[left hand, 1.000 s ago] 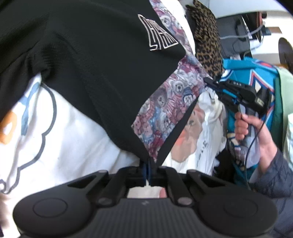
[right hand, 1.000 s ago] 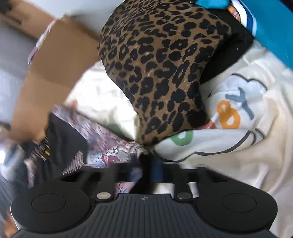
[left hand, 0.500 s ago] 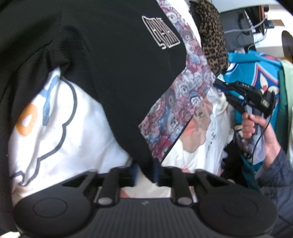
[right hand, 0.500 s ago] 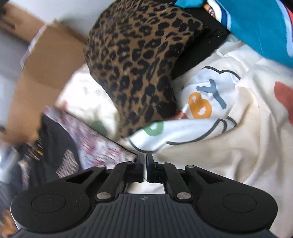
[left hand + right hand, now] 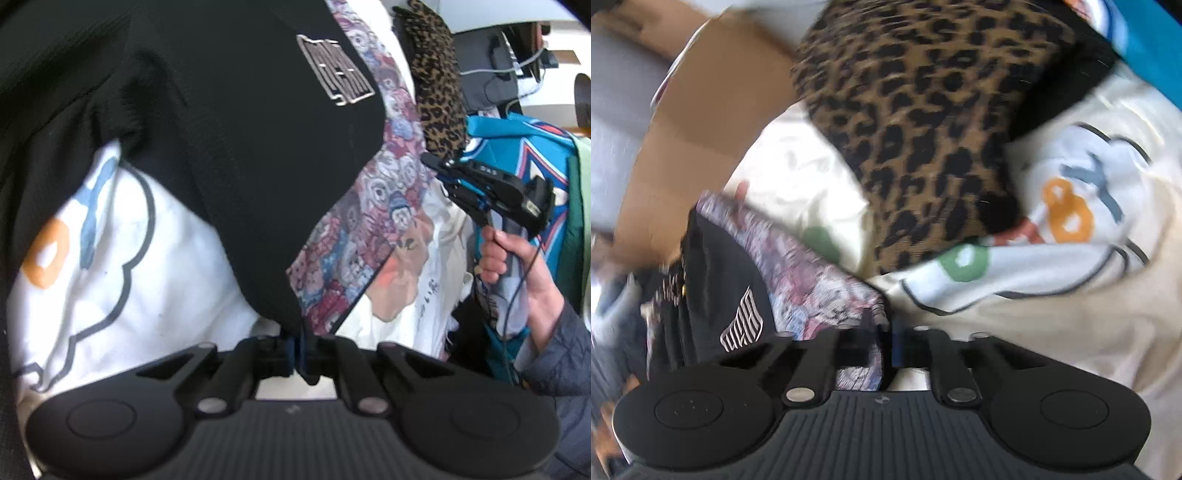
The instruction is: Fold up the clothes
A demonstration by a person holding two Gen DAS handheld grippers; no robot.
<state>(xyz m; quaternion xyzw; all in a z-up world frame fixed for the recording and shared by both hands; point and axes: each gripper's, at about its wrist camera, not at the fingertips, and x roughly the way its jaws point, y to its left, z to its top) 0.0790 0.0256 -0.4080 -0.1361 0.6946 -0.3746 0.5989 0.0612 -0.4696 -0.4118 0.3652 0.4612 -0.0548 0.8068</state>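
The left tongs (image 5: 295, 350), at the bottom centre of the left wrist view, are pressed together on the lowest corner of a black garment (image 5: 229, 147). It hangs from the upper left of the frame down to that pinched point, so its long axis runs from the upper left to the bottom centre. A patch of outlined block lettering (image 5: 336, 72) sits near its upper right edge, tilted; the letters cannot be read. Along the garment's right edge shows a lining or second layer printed with small bear faces (image 5: 373, 229) in pink, blue and grey. Behind it lies a white shirt (image 5: 122, 280) with a cloud outline and orange and blue letters, too folded to read. At the right of the frame a hand (image 5: 513, 258) holds the right tongs (image 5: 430, 162), whose tips point to the upper left and meet the bear-print edge. In the blurred right wrist view those tongs (image 5: 886, 332) are closed on that bear-print cloth (image 5: 820, 291), with the black garment and its lettered patch to the lower left. A leopard-print garment (image 5: 923, 122) lies across the upper centre over the white shirt, whose green, orange and blue letters show at right. A brown cardboard box (image 5: 701, 122) fills the upper left; what it holds cannot be seen. A teal garment (image 5: 524, 158) lies at the right of the left wrist view.
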